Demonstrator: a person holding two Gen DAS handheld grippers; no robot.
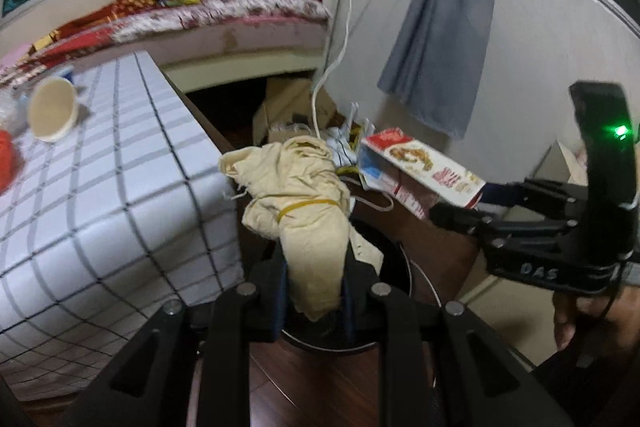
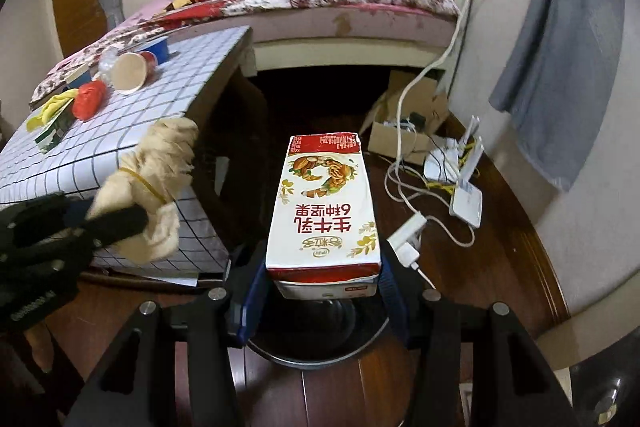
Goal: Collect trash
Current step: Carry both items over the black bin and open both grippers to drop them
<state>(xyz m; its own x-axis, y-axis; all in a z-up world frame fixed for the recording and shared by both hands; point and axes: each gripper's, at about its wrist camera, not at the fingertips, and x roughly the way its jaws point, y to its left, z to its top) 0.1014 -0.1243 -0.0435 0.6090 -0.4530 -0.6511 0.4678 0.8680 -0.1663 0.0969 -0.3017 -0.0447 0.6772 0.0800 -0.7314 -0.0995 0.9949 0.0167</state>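
1. Left wrist view: the left gripper point(image 1: 314, 283) has its fingers clenched on a beige rag point(image 1: 298, 195) bound with a yellow rubber band point(image 1: 308, 206); the rag sticks up and forward from between them.
2. Below the rag sits a dark round bin point(image 1: 394, 267), on the wooden floor point(image 1: 320, 379) just beside the tabletop's edge.
3. Right wrist view: the right gripper point(image 2: 322, 291) has its fingers grasping a milk carton point(image 2: 324, 211) by its near end, print upside down, over what looks like the same bin's rim point(image 2: 320, 355), though that part is dark.
4. On the checked tabletop point(image 2: 120, 147) lie a tipped paper cup point(image 2: 130, 71), a red crumpled bag point(image 2: 89, 99), a yellow scrap point(image 2: 52, 109) and a blue cup point(image 2: 158, 47).
5. Beyond stand a bed point(image 2: 340, 3), a cardboard box point(image 2: 408, 131) and white routers point(image 2: 460, 171) with cables.
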